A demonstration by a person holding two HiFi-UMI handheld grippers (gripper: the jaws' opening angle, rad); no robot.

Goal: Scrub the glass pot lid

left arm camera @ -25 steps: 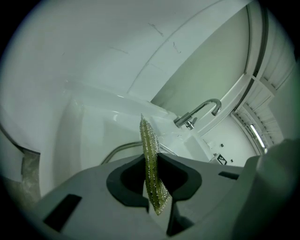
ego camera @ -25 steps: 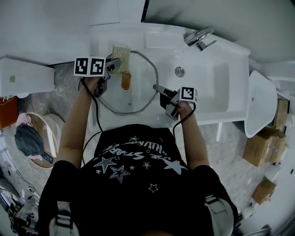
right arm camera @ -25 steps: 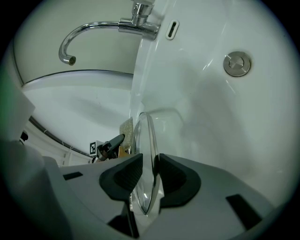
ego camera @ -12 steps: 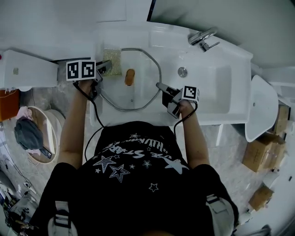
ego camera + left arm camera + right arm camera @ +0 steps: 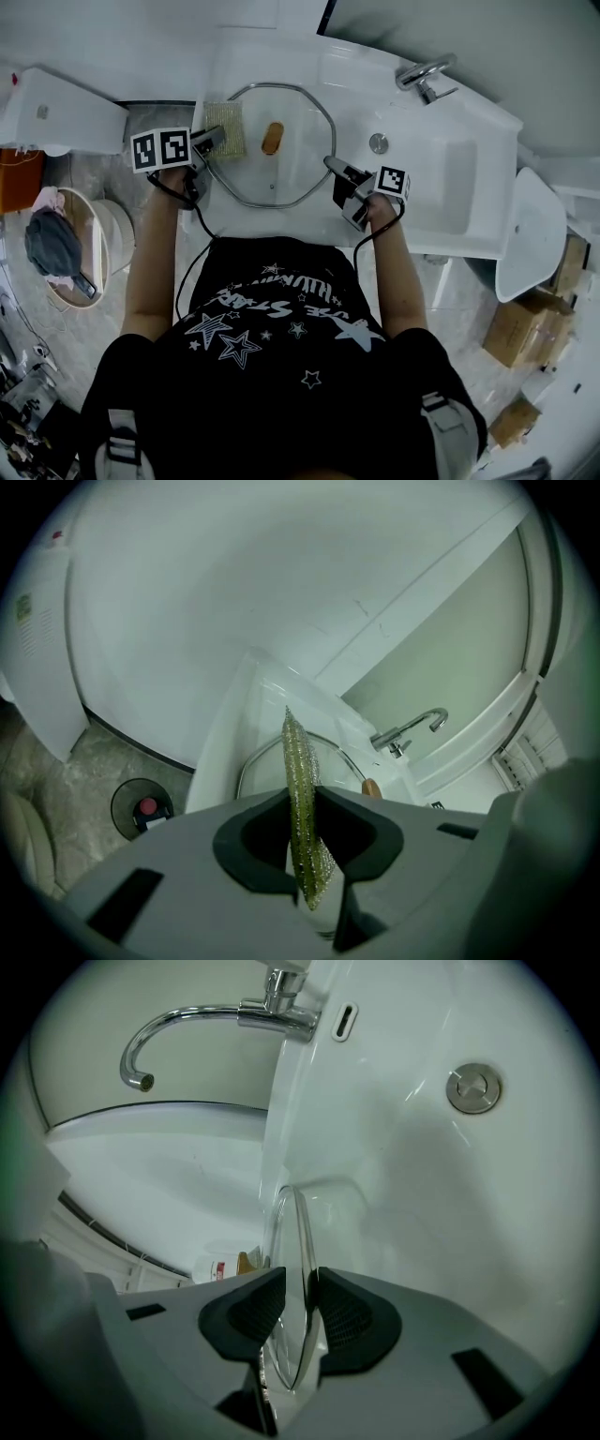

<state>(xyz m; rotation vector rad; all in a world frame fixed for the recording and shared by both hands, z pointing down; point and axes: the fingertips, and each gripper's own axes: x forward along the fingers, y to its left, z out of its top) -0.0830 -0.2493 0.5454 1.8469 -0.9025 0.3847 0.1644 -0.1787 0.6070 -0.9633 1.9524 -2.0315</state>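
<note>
Glass rim nipped by right hand-held gripper (image 5: 333, 167), likely to anchor the lid (image 5: 281, 178) flat on the counter (image 5: 281, 66); left hand-held gripper (image 5: 211, 139) clamped on a green pad (image 5: 228, 127) at the lid's left rim, apparently ready for scrubbing.

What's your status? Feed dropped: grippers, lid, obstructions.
Right gripper shut on round glass pot lid, right rim. Left gripper shut on yellow-green mesh scouring pad at left rim. Nothing obstructing.
</note>
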